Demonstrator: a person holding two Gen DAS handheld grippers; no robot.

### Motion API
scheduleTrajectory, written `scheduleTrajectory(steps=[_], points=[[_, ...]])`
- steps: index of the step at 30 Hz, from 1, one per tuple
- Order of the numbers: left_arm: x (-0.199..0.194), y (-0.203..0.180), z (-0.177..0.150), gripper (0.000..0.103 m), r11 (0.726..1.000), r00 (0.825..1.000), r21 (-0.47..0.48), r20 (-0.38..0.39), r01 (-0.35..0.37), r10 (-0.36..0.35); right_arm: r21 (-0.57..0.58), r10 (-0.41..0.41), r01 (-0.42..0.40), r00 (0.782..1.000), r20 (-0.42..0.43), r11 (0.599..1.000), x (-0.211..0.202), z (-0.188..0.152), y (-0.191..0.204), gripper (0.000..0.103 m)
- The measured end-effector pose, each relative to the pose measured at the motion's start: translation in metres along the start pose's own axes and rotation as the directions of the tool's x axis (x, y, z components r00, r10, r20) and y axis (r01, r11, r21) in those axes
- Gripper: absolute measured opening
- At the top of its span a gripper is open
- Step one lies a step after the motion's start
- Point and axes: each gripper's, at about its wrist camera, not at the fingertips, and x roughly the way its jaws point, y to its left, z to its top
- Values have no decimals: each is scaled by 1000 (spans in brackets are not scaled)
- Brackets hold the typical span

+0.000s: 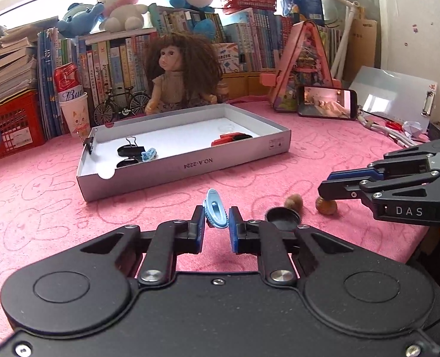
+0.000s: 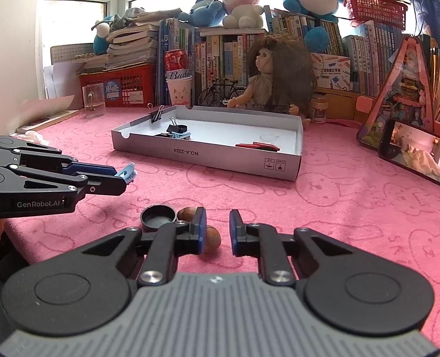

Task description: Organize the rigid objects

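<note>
Altogether two nuts (image 2: 212, 239), one black cap (image 2: 158, 217).

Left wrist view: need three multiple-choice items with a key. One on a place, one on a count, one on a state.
1. Where is the round black cap?
A. in a red basket
B. on the pink cloth, next to the brown nuts
C. on a stack of books

2. How many brown nuts lie on the pink cloth?
A. one
B. two
C. four

3. What state is the left tool in?
A. open and empty
B. shut on the light blue plastic clip
C. shut on a black binder clip

Key:
1. B, the cap rests on the cloth right beside a nut.
2. B, two nuts show to the right of the cap.
3. B, the blue clip stands pinched between its pads.
</note>
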Motion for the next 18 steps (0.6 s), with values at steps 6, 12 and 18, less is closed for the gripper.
scheduleTrajectory(steps=[6, 12, 18], points=[[6, 5, 12, 16, 1000, 1000, -13, 17, -23, 23, 36, -42, 42, 999, -2, 998, 5, 6, -9, 21], [14, 12, 26, 16, 999, 999, -30, 33, -41, 42, 54, -76, 76, 997, 4, 996, 12, 16, -16, 20], [23, 22, 38, 16, 997, 998, -56, 40, -53, 55, 67, -96, 95, 995, 11, 993, 21, 27, -21, 20]])
